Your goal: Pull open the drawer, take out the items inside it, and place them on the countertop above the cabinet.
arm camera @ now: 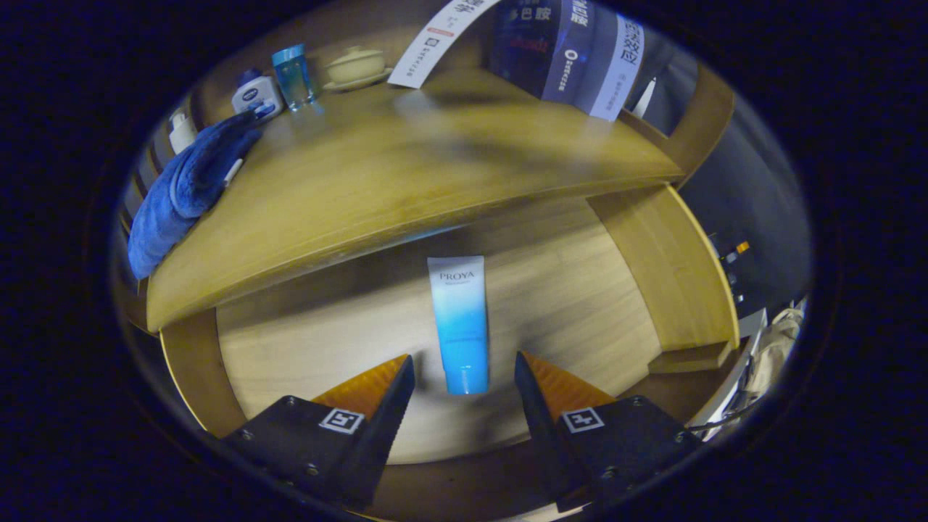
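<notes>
The drawer (304, 341) is pulled open below the wooden countertop (406, 181). On its pale wooden floor lies a white-to-blue tube (460, 319), cap end toward me. My gripper (464, 362) hovers over the drawer, open, with the tube's blue cap end lying between the two fingertips and the rest of the tube stretching ahead of them. Neither finger touches the tube as far as I can see.
On the countertop's far left lie a blue towel (185, 188), a white bottle (255, 94), a blue tumbler (293, 76) and a cream lidded bowl (355, 67). The drawer's right wall (674, 275) stands beside the tube. Cables and a white object (768, 348) sit at the right.
</notes>
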`<state>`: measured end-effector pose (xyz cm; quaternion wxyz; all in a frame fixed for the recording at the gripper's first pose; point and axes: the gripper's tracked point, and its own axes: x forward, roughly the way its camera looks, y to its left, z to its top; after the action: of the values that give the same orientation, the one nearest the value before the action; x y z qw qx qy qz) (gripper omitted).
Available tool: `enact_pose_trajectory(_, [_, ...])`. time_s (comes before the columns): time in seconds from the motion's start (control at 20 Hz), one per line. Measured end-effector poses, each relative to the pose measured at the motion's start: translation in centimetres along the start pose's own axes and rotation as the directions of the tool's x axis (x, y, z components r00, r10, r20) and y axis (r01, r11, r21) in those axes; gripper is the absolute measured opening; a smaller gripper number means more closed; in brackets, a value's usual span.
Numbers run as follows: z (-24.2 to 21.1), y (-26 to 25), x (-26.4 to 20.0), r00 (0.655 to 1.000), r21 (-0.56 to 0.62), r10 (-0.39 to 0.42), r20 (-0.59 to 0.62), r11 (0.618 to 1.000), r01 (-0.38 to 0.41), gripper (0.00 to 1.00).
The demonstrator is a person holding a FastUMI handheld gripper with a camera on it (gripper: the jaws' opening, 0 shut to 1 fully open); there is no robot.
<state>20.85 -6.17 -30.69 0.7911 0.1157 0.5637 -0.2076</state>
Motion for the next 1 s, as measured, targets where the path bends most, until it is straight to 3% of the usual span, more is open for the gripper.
enact_pose_trajectory(0.15, [0.1, 0.3, 1.6, 0.999, 0.035, 0.028, -0.021, 0.999, -0.028, 0.84])
enact_pose_trajectory(0.25, [-0.3, -0.5, 2.1, 0.999, 0.028, 0.003, -0.043, 1.0, -0.001, 0.82])
enact_pose_trajectory(0.3, [-0.7, -0.2, 2.7, 0.998, 0.037, 0.016, -0.053, 0.999, -0.014, 0.73])
enact_pose_trajectory(0.4, [-0.4, -1.0, 2.4, 0.999, 0.035, -0.009, -0.036, 0.999, 0.01, 0.45])
enact_pose_trajectory(0.45, [-0.7, -1.1, 2.6, 0.999, 0.042, -0.009, -0.04, 0.999, 0.011, 0.41])
enact_pose_trajectory(0.55, [-0.6, -1.5, 2.9, 1.0, 0.037, -0.024, -0.018, 0.999, 0.024, 0.41])
enact_pose_trajectory(0.6, [-0.8, -1.7, 2.4, 0.999, 0.032, -0.038, -0.021, 0.999, 0.038, 0.34])
enact_pose_trajectory(1.0, [1.2, -2.3, -3.2, 0.989, 0.064, -0.086, 0.124, 0.995, 0.079, 0.34])
